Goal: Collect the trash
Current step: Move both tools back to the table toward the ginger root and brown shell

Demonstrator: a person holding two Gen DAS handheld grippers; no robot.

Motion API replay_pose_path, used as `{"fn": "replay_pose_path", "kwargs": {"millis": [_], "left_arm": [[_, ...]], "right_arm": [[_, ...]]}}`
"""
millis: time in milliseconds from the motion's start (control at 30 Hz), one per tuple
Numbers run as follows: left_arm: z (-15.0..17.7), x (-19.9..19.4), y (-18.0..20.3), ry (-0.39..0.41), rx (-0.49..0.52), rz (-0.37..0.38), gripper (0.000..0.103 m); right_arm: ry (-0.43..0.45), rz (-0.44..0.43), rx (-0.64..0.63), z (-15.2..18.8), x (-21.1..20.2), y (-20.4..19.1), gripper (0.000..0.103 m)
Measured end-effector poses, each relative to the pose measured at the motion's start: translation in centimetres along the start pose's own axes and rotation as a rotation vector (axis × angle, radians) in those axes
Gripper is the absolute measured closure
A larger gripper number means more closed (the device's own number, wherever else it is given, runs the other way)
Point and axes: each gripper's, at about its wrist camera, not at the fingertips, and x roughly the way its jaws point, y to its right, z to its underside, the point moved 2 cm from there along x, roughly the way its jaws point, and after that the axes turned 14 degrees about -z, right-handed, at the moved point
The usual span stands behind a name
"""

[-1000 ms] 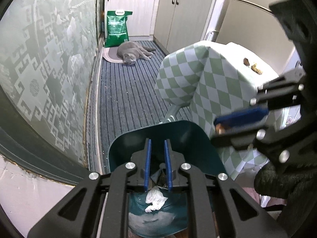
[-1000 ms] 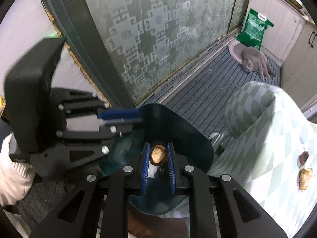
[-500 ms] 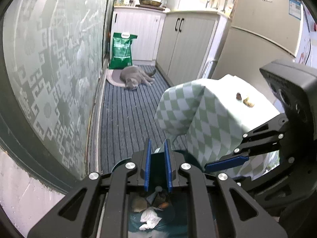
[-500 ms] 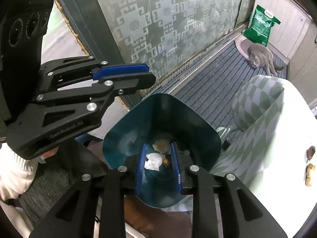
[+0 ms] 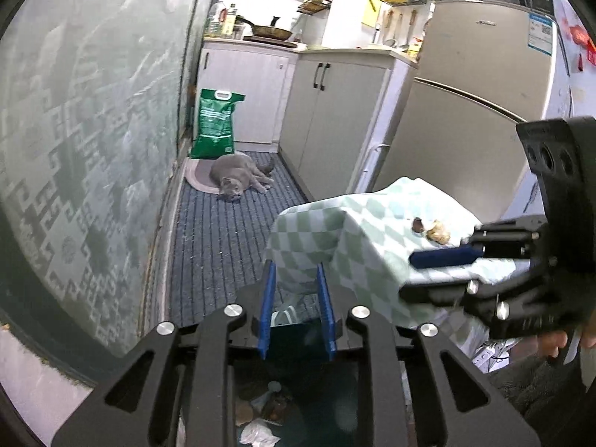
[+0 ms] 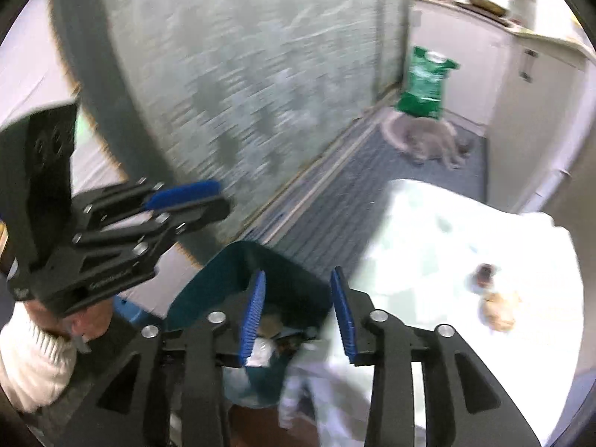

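The counter (image 5: pixel 372 231) under its checked cloth stands just beside the teal bin (image 6: pixel 223 279). Past the counter a grey cat (image 5: pixel 238 178) lies on the floor. Both the left gripper (image 5: pixel 296 309) and the right gripper (image 6: pixel 298 309) hover above the bin, jaws opening, nothing between them. Trash (image 5: pixel 260 436) lies inside the bin; two scraps (image 6: pixel 495 298) sit on the counter, well apart from the bin.

Ahead of me: grey cat (image 5: pixel 238 177) lying on oval mat (image 5: pixel 197 182), striped rug (image 5: pixel 219 238) underneath. Green bag (image 5: pixel 215 124) upright just behind cat, against white cabinets (image 5: pixel 335 111). Patterned glass panel (image 5: pixel 85 130) along my left. Fridge (image 5: pixel 473 93) right. Pan (image 5: pixel 270 30) and bottles (image 5: pixel 223 18) on counter (image 5: pixel 354 51).
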Motion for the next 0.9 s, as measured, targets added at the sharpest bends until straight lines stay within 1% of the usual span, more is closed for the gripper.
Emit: {"fn": "replay_pose_path", "kwargs": {"millis": [33,100,167,233,367,400,433,467,567,633,700,800,867,900], "left_arm": [[0.0,0.1,0.4,0.001,0.007,0.004,0.077],[-0.2,0.3,1.6,0.001,0.026,0.022,0.071],[-0.4,0.3,2.5,0.002,0.038,0.043,0.063],[-0.5,0.6,3.4,0.001,0.046,0.058,0.062],[-0.8,1.7,5.1,-0.013,0.056,0.091,0.053],[-0.9,1.9,5.4,-0.023,0.064,0.085,0.052],[-1.2,2.2,6.0,-0.033,0.08,0.071,0.048],[-1.7,2.2,6.5,-0.029,0.098,0.076,0.043],[-3.0,2.3,8.0,-0.02,0.116,0.098,0.036],[-3.7,2.4,8.9,-0.015,0.126,0.105,0.036],[-4.2,2.8,10.0,-0.018,0.158,0.099,0.036],[-4.8,3.3,11.3,-0.03,0.201,0.098,0.036],[-5.2,3.7,11.7,-0.042,0.219,0.101,0.035],[-5.4,4.0,11.9,-0.049,0.226,0.101,0.035]], "right_arm": [[0.013,0.016,0.011,0.1,-0.5,0.6,0.06],[0.045,0.047,0.044,0.5,-2.1,2.3,0.047],[0.076,0.075,0.078,0.9,-3.3,3.8,0.044],[0.094,0.097,0.102,1.4,-4.4,5.0,0.04],[0.11,0.154,0.122,2.4,-5.8,7.2,0.029],[0.115,0.168,0.129,2.8,-6.0,7.7,0.026],[0.114,0.18,0.136,3.1,-6.1,8.4,0.026],[0.115,0.187,0.148,3.3,-6.1,9.1,0.026],[0.123,0.18,0.206,3.8,-6.0,11.0,0.026],[0.126,0.196,0.232,4.0,-5.9,12.2,0.026],[0.117,0.202,0.237,4.0,-5.3,12.9,0.026],[0.109,0.18,0.242,4.0,-4.4,13.6,0.026],[0.1,0.184,0.238,4.1,-3.9,13.9,0.026],[0.096,0.174,0.236,4.2,-3.5,14.1,0.032]]}}
